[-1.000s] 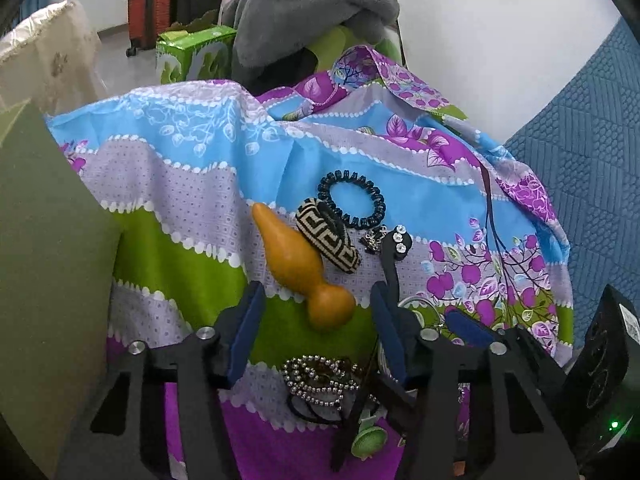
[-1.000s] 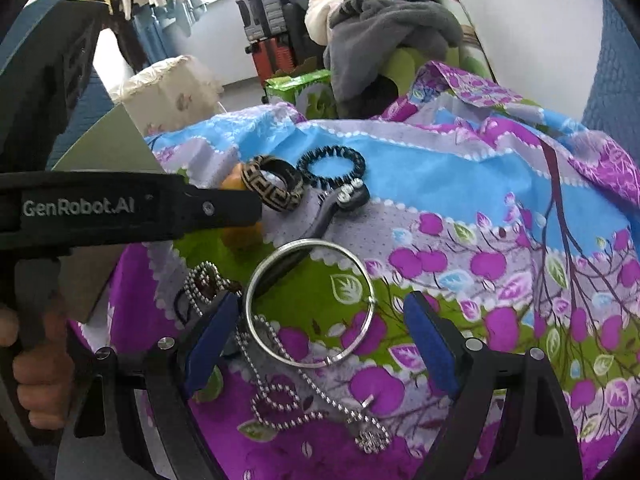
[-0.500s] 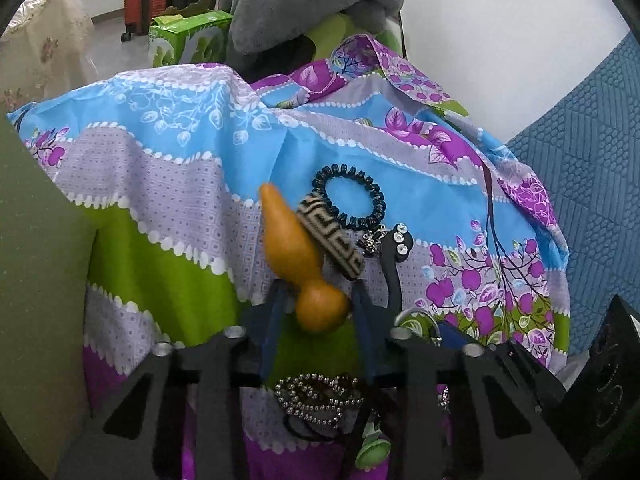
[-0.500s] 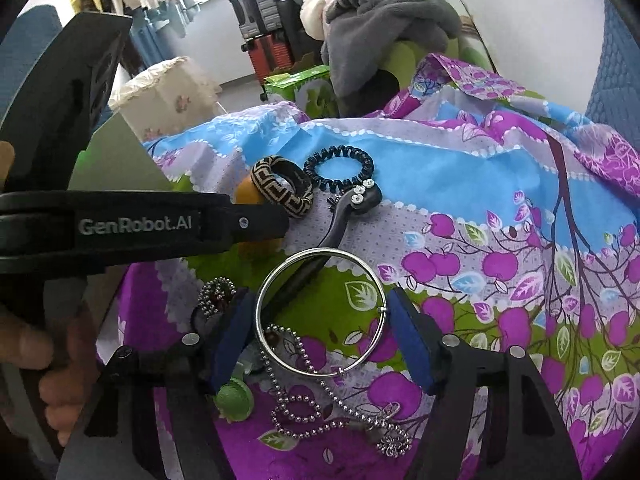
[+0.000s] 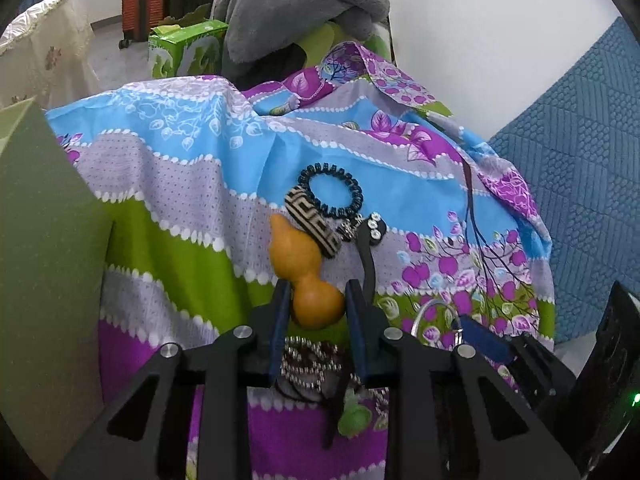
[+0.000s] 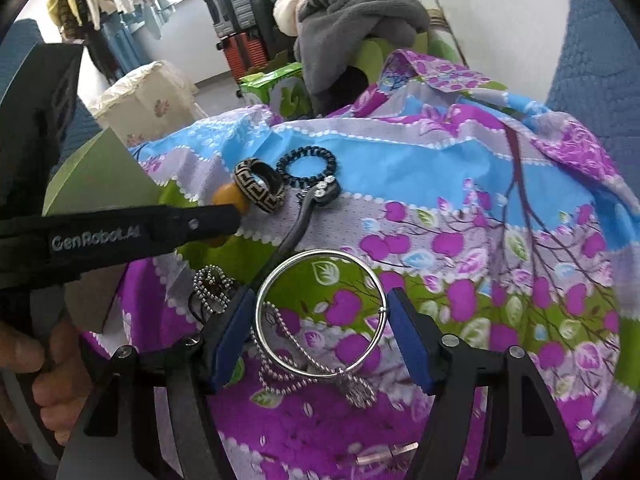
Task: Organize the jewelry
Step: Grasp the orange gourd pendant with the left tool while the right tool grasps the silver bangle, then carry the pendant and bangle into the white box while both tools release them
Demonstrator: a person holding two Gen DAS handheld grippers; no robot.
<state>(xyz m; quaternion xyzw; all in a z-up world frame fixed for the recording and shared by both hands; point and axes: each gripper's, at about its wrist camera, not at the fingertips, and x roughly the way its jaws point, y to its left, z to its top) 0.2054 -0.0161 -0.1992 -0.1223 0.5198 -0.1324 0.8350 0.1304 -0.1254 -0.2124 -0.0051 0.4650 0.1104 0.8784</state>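
Only one text can be read. In the right wrist view, the white word "GenRobot.AI" is printed on the black side of the left claw (image 6: 224, 220), at the middle left of the frame. The letters are a little blurred. A green box (image 5: 186, 50) is seen at the upper left of the left wrist view, but no words on it can be read. Nothing else is marked with letters or numbers.
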